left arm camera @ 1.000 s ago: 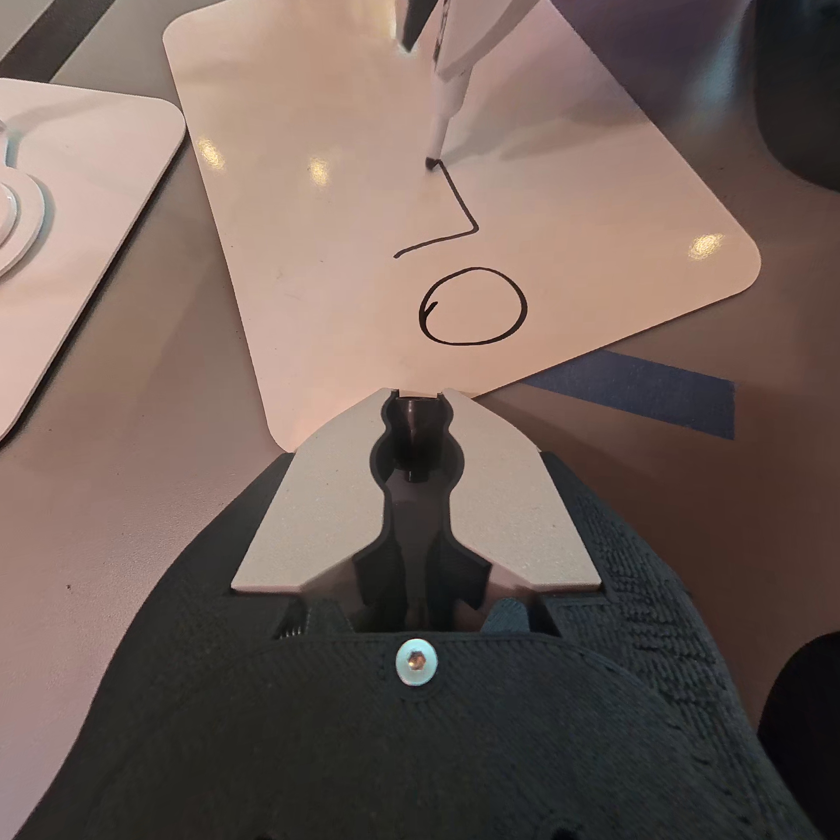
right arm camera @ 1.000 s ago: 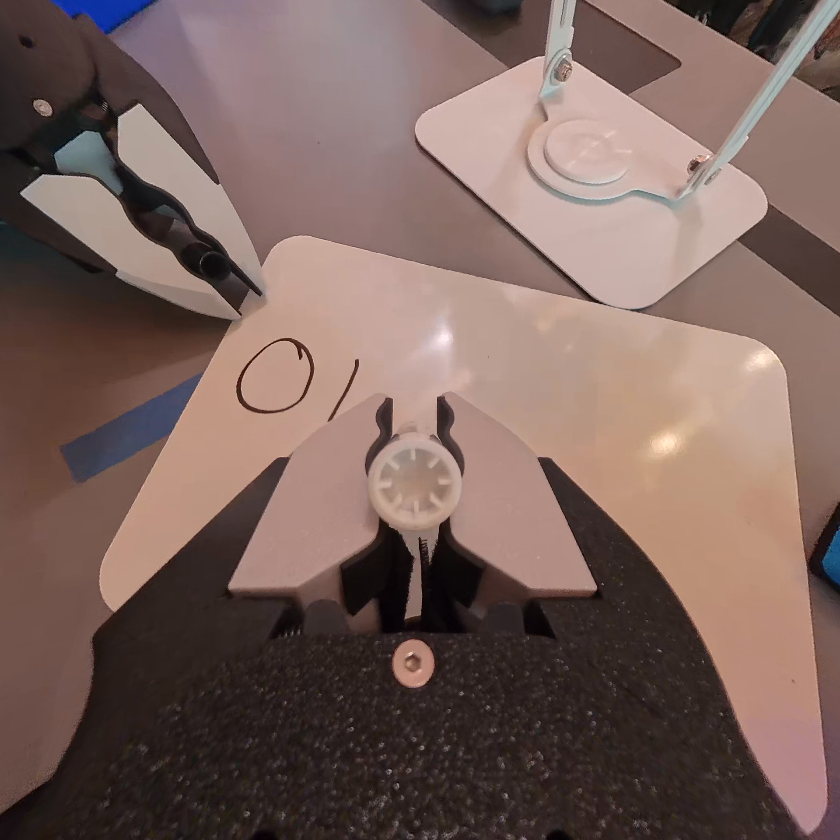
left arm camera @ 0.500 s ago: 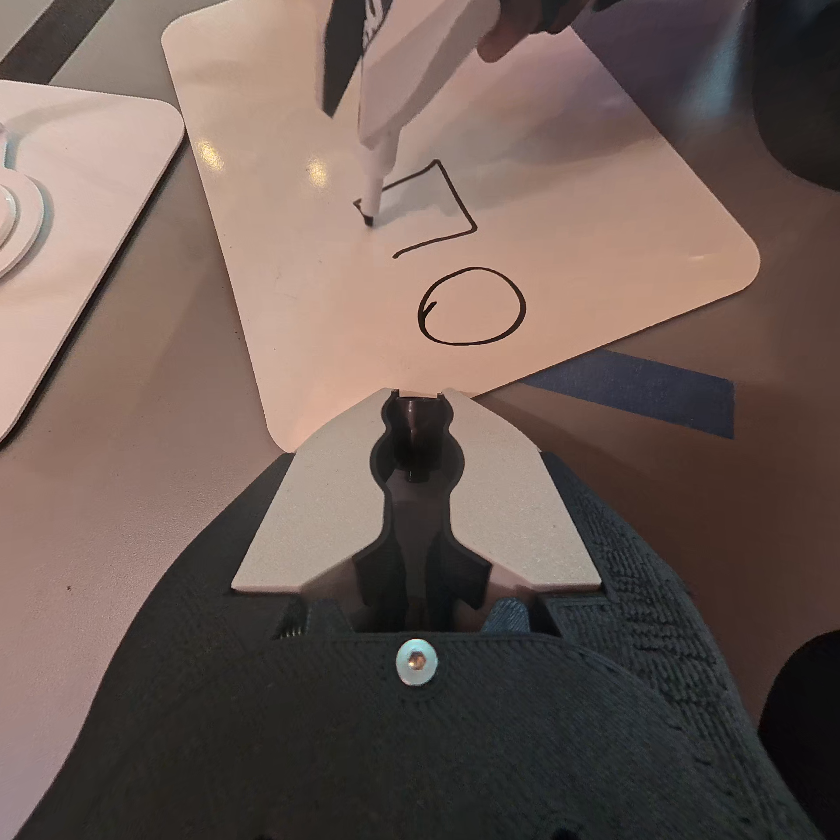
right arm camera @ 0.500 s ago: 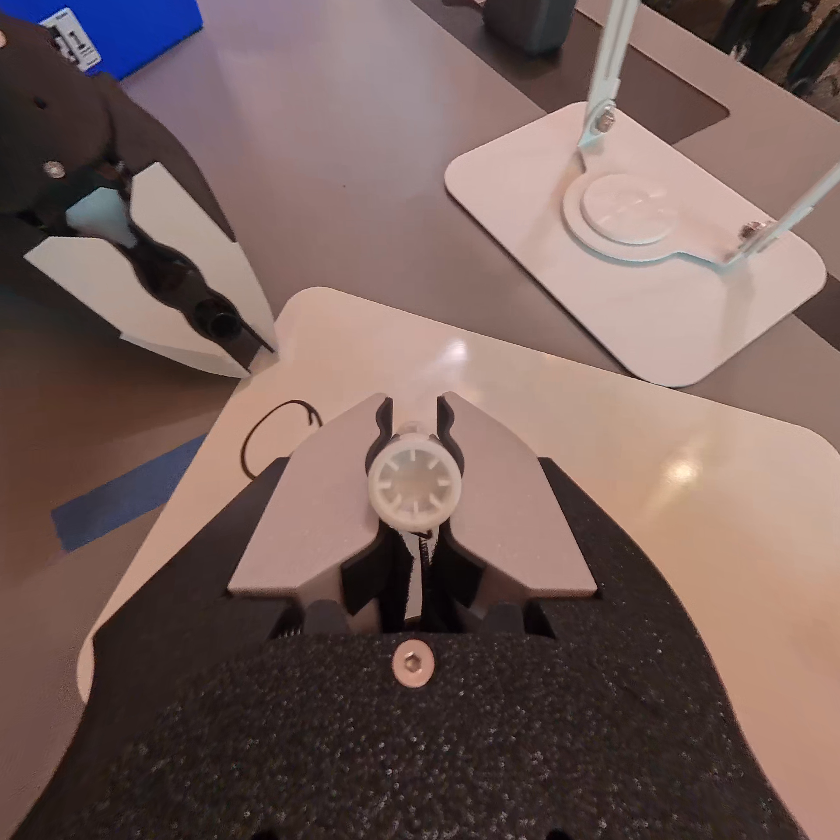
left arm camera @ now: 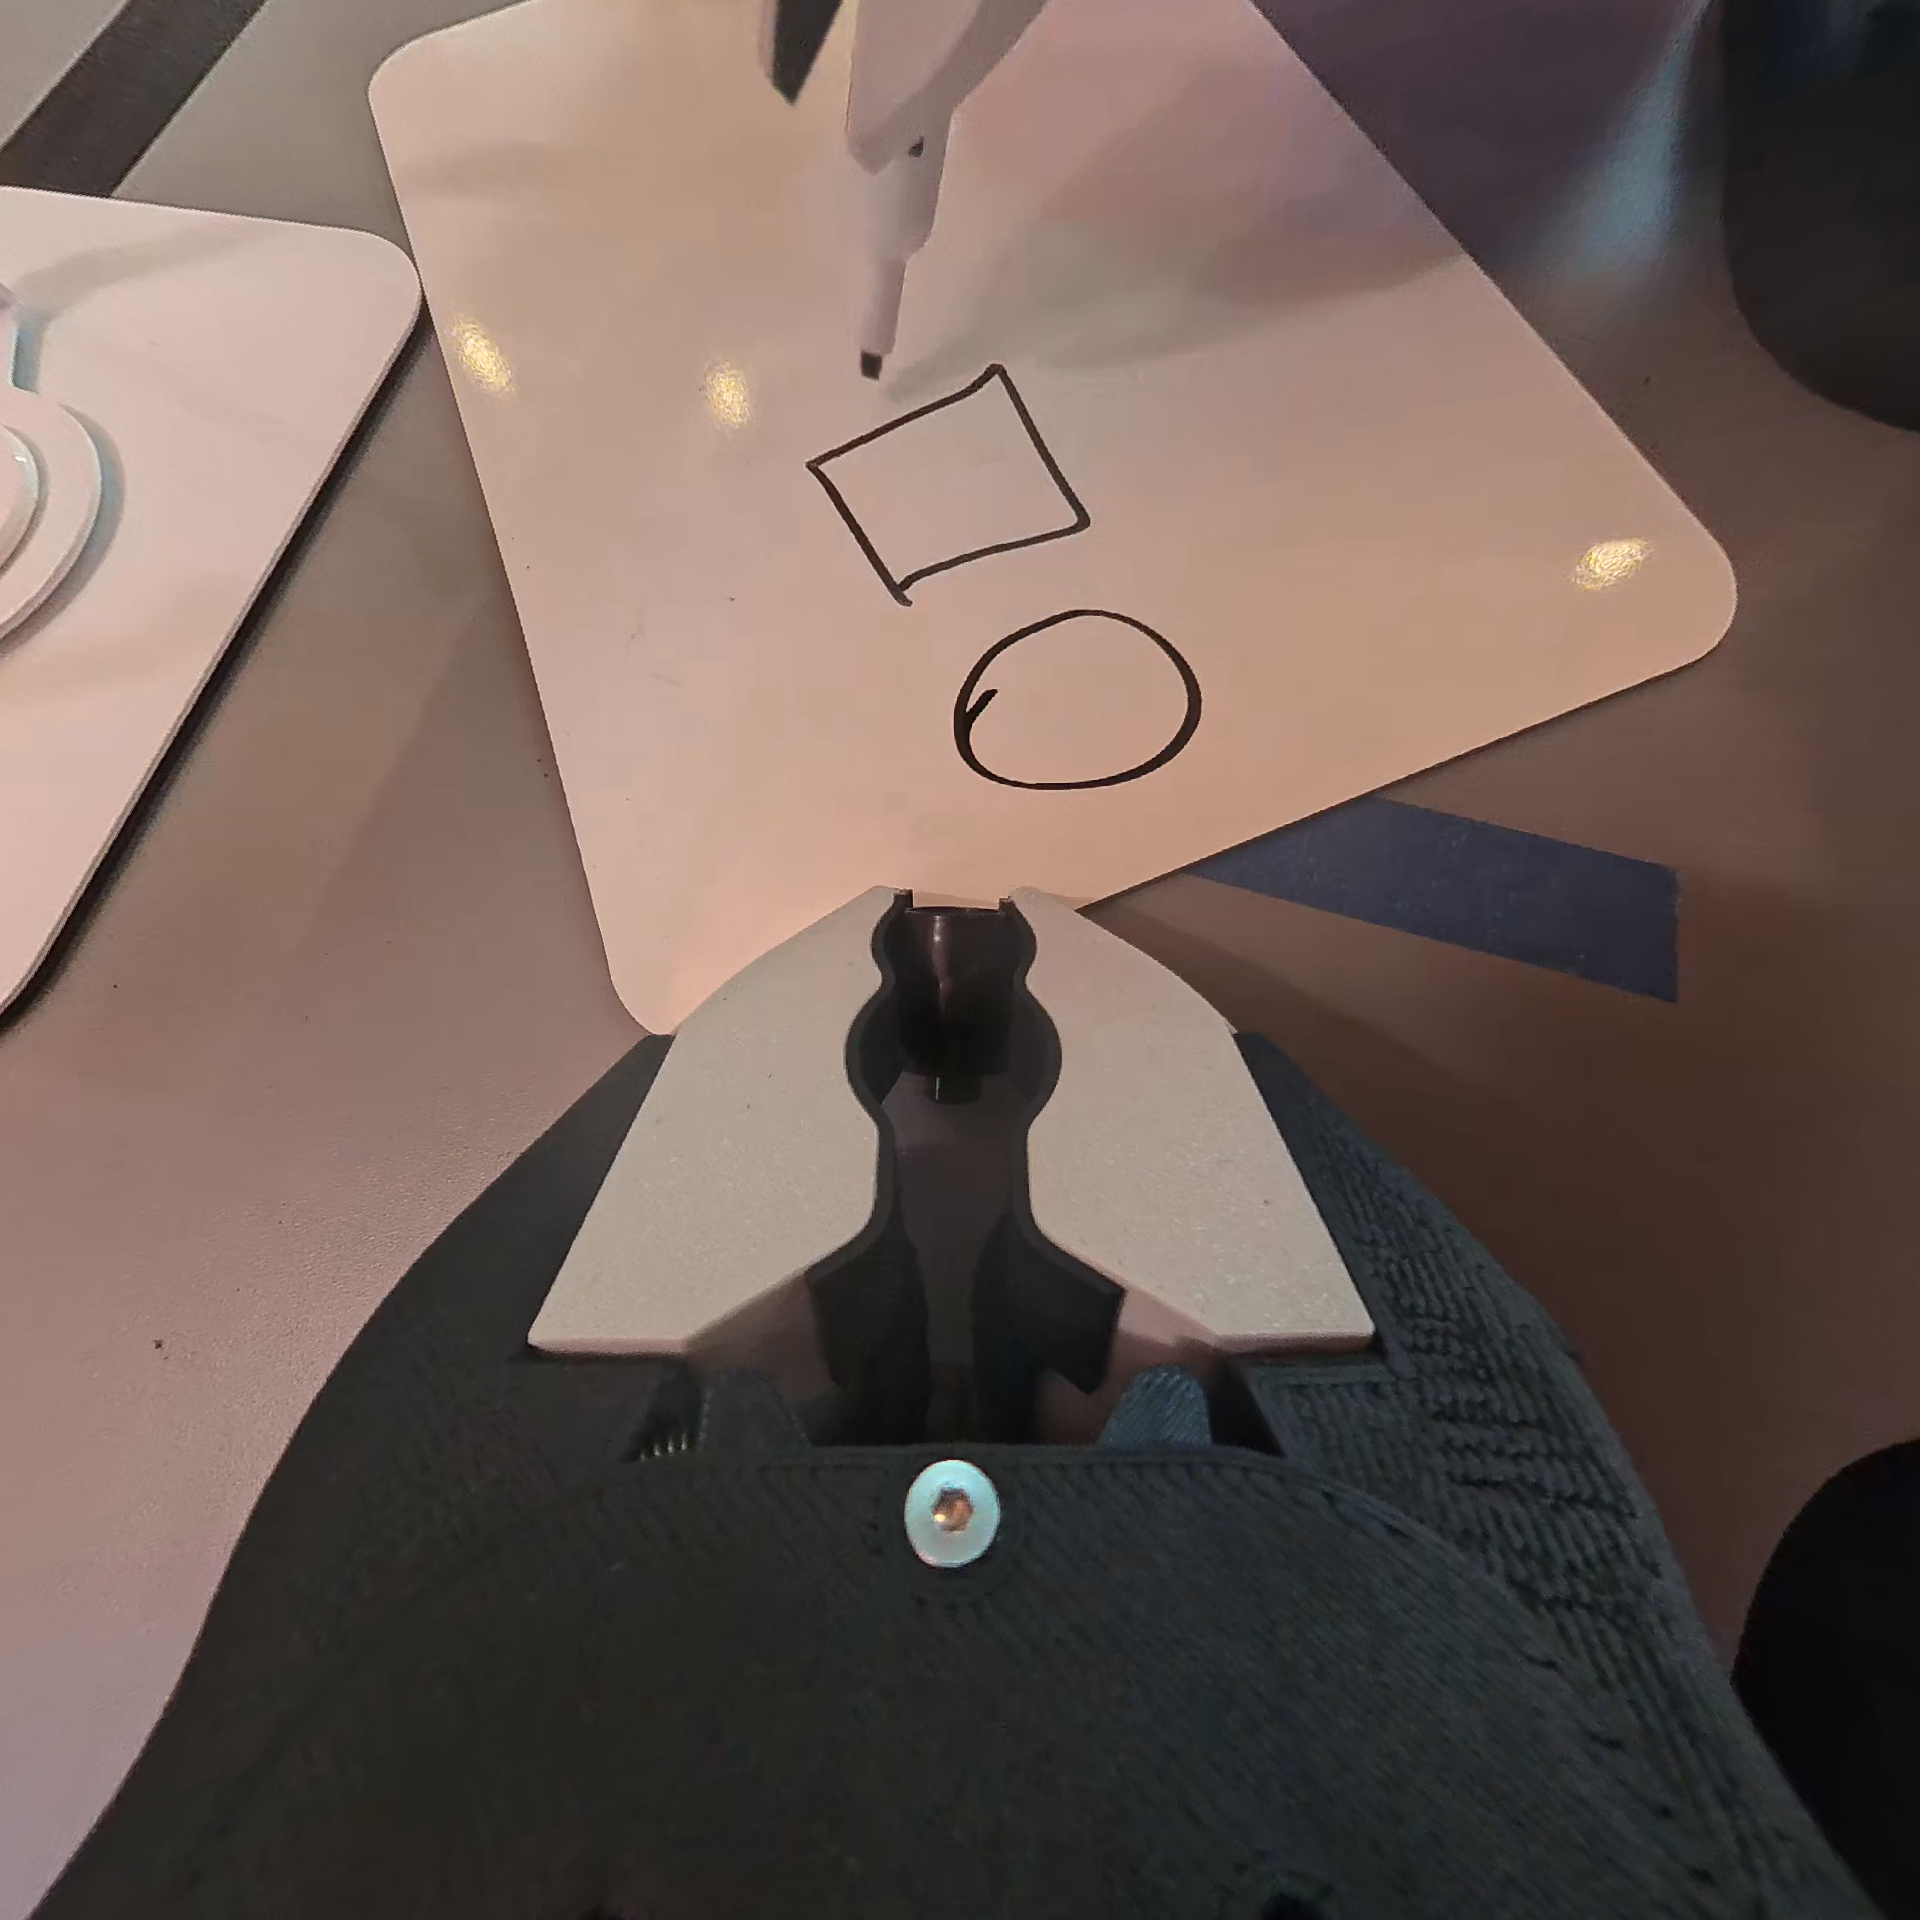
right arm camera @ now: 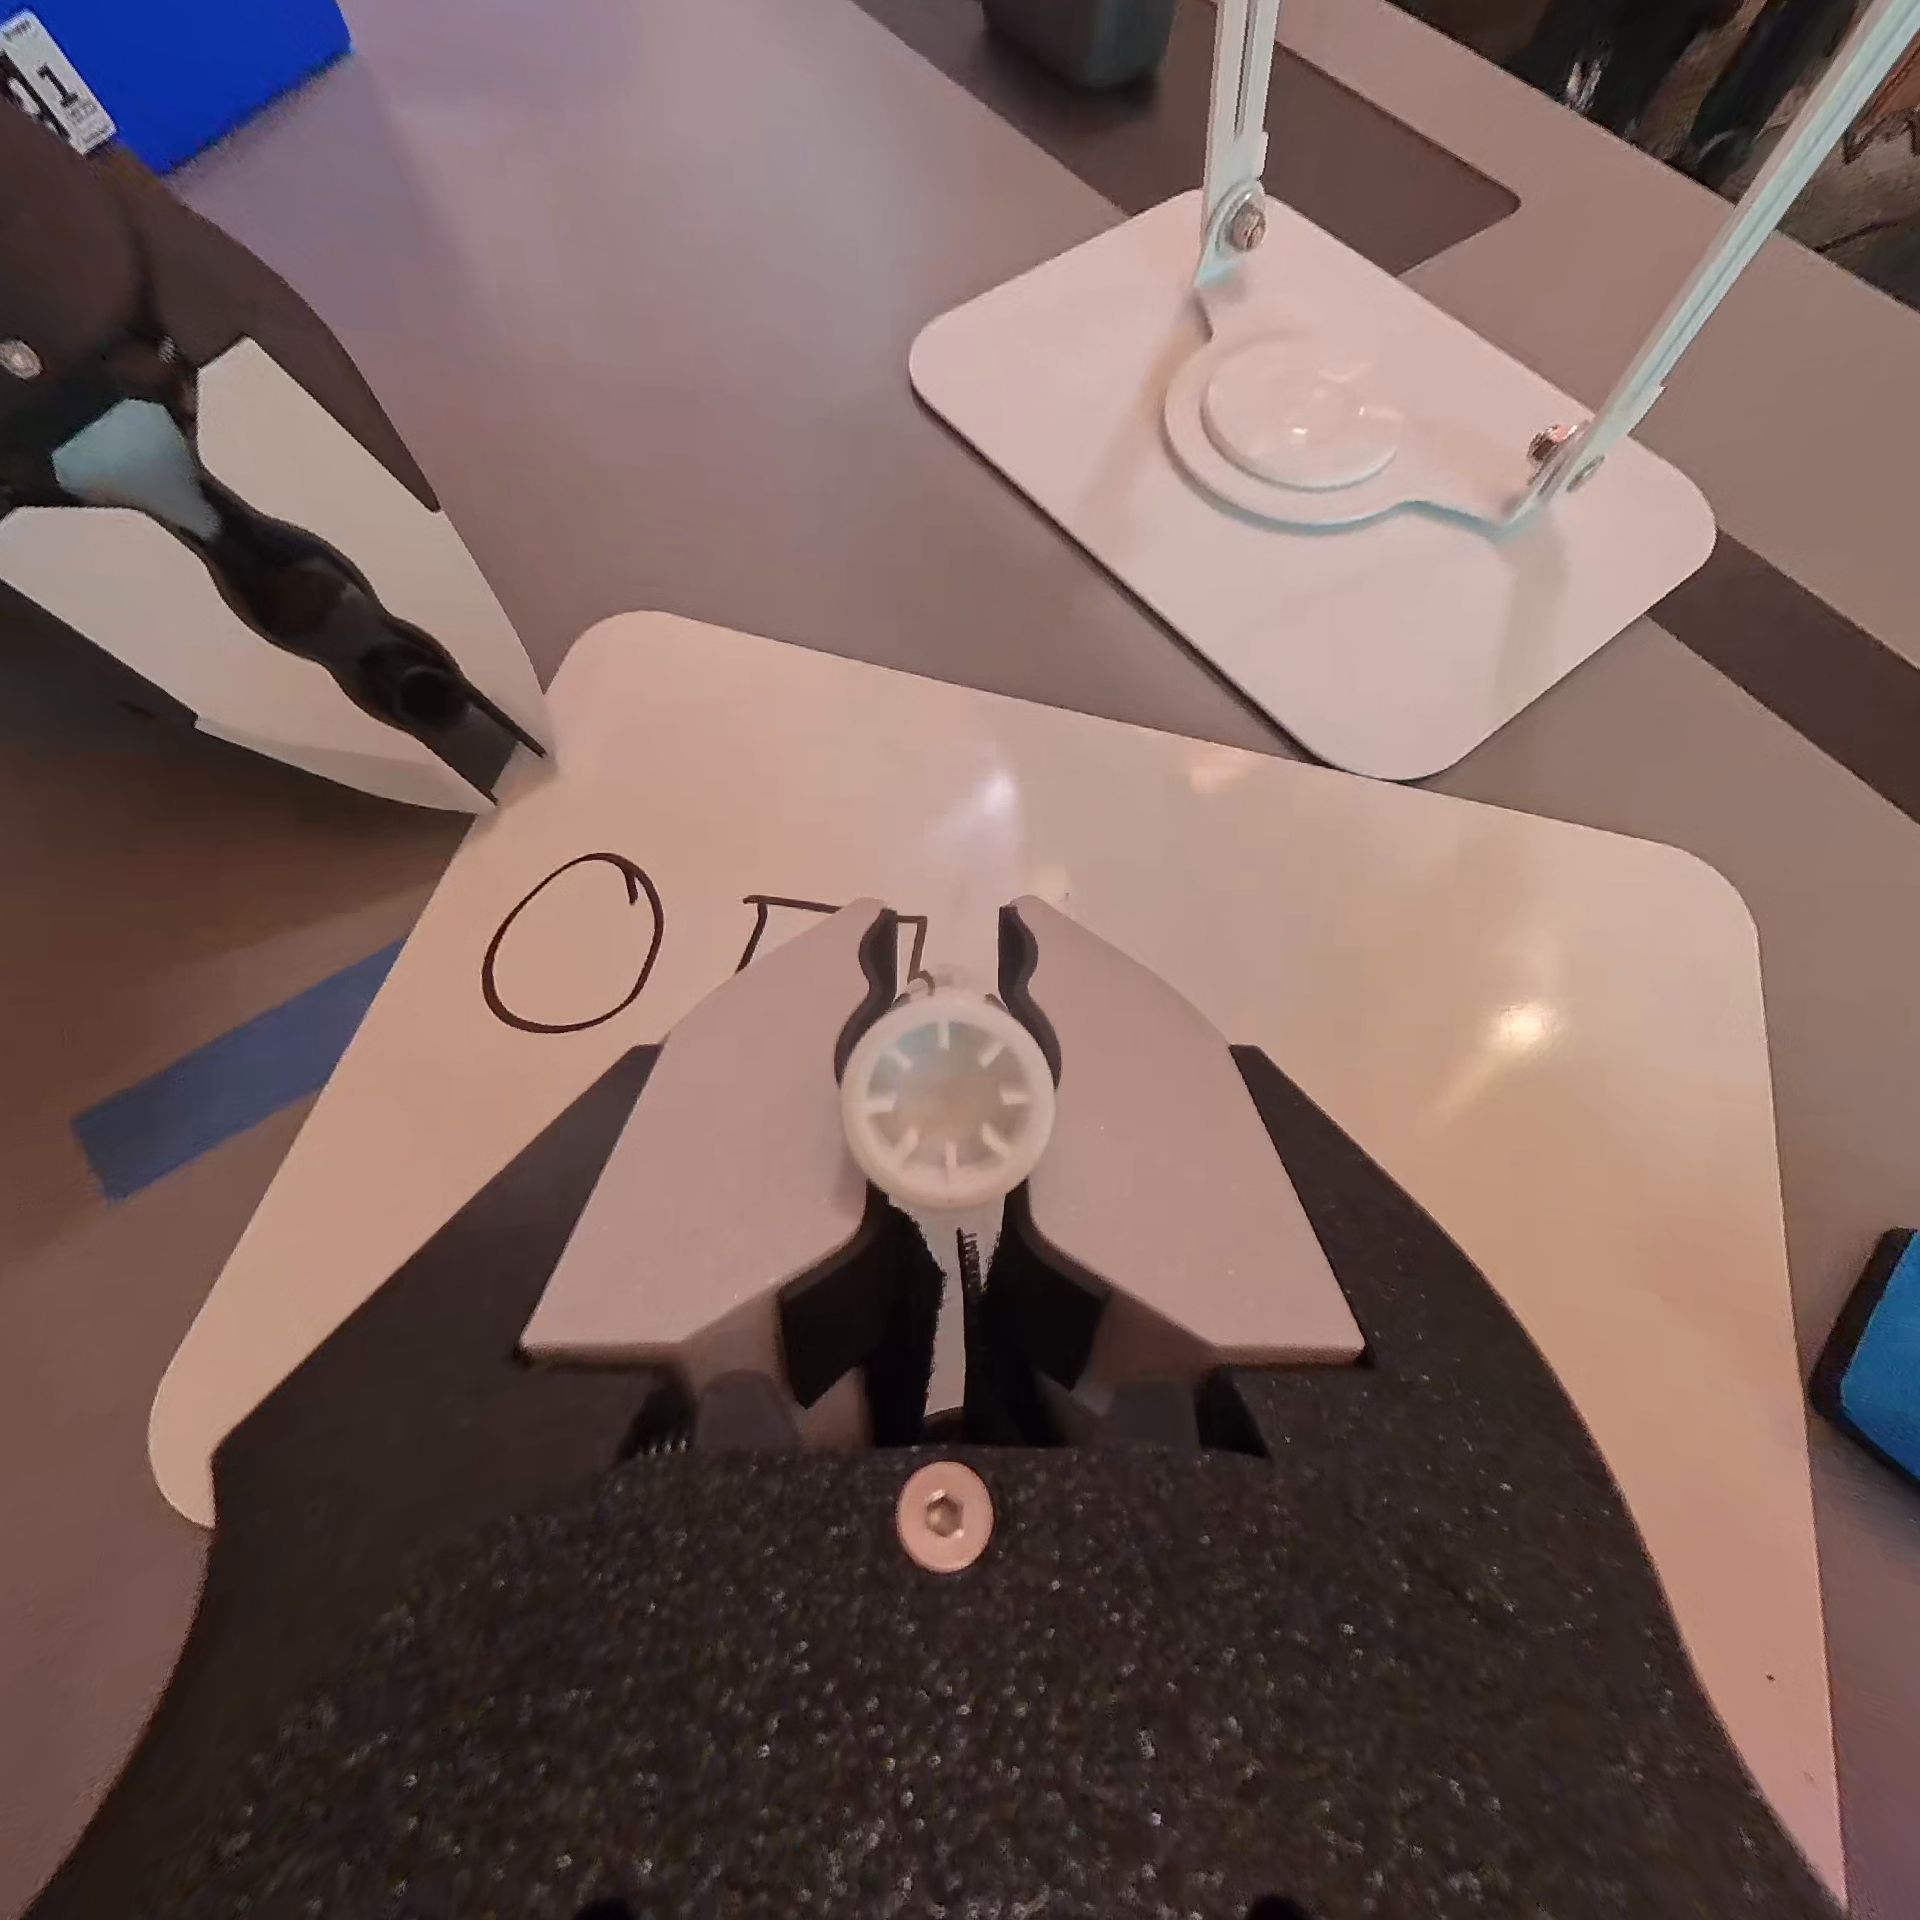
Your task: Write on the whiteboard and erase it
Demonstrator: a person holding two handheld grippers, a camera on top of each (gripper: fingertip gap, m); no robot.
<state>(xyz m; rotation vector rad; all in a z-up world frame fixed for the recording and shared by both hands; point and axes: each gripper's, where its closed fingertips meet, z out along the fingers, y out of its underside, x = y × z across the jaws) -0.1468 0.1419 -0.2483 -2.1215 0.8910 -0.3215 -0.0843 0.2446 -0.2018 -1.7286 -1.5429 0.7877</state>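
My right claw [right arm camera: 940, 914] pinches the marker [left arm camera: 891, 223], tip off the whiteboard [left arm camera: 623, 312]; left claw [left arm camera: 954, 896] grips its cap [left arm camera: 951, 1023]. I'd recap squarely.

Both grippers share one build: the left gripper [left arm camera: 954, 902] and right gripper [right arm camera: 940, 914] have pale grey wedge-shaped fingers [left arm camera: 1164, 1122] with scalloped black inner edges, textured black printed bodies [right arm camera: 935, 1683] and one silver hex screw [left arm camera: 951, 1536].

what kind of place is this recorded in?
Probably a lab or office bench set up for data collection: a plain grey table, strips of blue tape marking the whiteboard's spot, and a white stand base with jointed arms bolted on.
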